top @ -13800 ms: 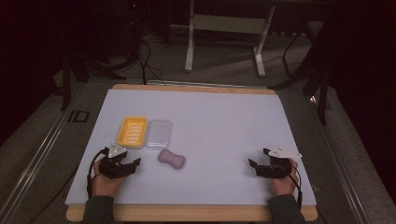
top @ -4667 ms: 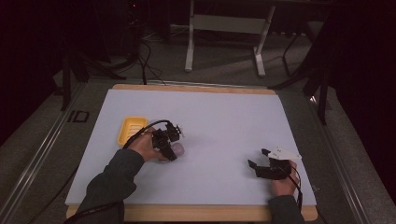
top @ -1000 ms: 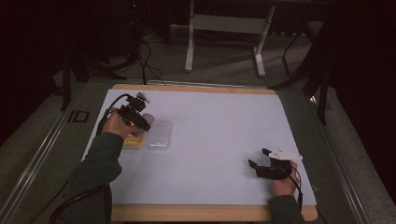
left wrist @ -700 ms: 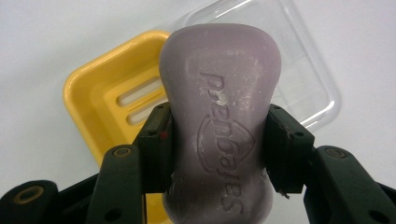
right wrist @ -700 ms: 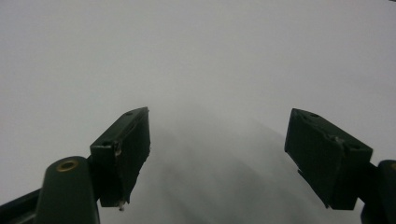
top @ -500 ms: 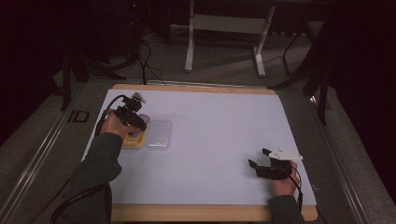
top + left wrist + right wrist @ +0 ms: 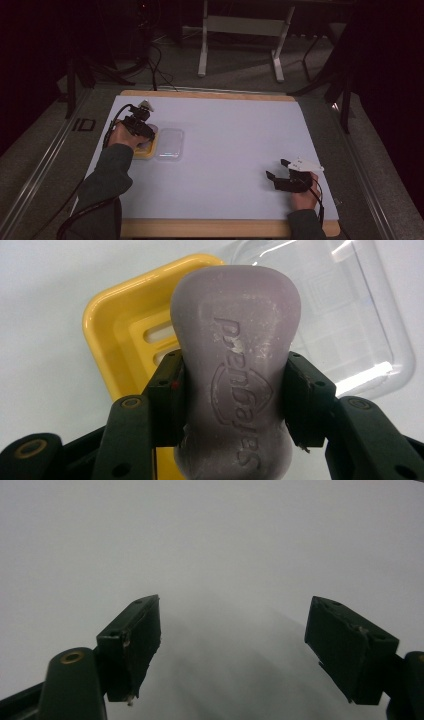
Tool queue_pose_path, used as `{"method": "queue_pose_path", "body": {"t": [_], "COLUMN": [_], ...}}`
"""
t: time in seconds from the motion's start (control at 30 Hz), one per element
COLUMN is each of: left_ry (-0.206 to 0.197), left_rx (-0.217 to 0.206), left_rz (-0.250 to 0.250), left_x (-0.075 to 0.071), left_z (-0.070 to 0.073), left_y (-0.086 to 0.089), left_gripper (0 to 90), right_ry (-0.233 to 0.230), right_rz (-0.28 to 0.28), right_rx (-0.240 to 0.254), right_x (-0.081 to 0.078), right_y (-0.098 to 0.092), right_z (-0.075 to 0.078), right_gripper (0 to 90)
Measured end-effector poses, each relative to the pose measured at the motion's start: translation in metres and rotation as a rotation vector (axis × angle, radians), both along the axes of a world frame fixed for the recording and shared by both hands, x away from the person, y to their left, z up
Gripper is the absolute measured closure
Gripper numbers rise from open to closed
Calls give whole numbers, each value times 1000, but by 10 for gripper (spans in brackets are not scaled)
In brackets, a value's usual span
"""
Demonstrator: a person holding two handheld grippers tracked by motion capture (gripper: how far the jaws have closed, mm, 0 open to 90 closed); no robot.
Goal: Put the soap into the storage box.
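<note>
While the purple soap bar (image 7: pixel 235 375) is clamped at its narrow waist between the two black pads of the left claw (image 7: pixel 235 400), it is held above the yellow soap dish (image 7: pixel 125 325), over the dish's right part as seen in the left gripper view. Raised lettering and an emblem are seen on the bar's upper face. Slots are visible in the floor of the dish, to the left of the bar. Just beside the dish, on its right, a clear plastic lid (image 7: pixel 350 325) is seen lying on the white tabletop (image 7: pixel 40 365); whether the two touch cannot be told.

From the high view, the left claw (image 7: pixel 142 131) is seen at the left part of the tabletop (image 7: pixel 235 140), with the dish (image 7: pixel 145 151) partly covered by the hand and the clear lid (image 7: pixel 169 144) lying beside it. A dark sleeve (image 7: pixel 107 175) is seen behind the hand.

Well apart, near the front right corner, the right claw (image 7: pixel 278 170) is held low over the tabletop. Its jaws are seen spread wide in the right gripper view (image 7: pixel 235 650), with nothing between them but bare white surface.
</note>
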State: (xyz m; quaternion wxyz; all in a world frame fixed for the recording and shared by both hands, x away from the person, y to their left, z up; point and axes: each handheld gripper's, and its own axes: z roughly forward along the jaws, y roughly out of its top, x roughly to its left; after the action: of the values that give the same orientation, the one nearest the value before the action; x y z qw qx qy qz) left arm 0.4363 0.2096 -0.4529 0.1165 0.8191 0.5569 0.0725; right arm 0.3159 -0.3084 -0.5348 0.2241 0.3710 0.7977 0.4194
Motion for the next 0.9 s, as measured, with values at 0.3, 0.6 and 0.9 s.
{"method": "queue_pose_path", "body": {"t": [0.3,0.6,0.9], "left_ry": [10,17,32], "left_rx": [-3,-1,-10], "left_rz": [64,104,147], "left_x": [2,3,6], "left_z": [-4,-9,-18], "left_y": [5,11,11], "left_gripper": [498,498,498], "right_ry": [0,0,0], "right_rz": [0,0,0], "right_rx": [1,0,1], "right_x": [0,0,0], "right_y": [0,0,0], "right_z": [0,0,0], "right_gripper": [220,220,220]}}
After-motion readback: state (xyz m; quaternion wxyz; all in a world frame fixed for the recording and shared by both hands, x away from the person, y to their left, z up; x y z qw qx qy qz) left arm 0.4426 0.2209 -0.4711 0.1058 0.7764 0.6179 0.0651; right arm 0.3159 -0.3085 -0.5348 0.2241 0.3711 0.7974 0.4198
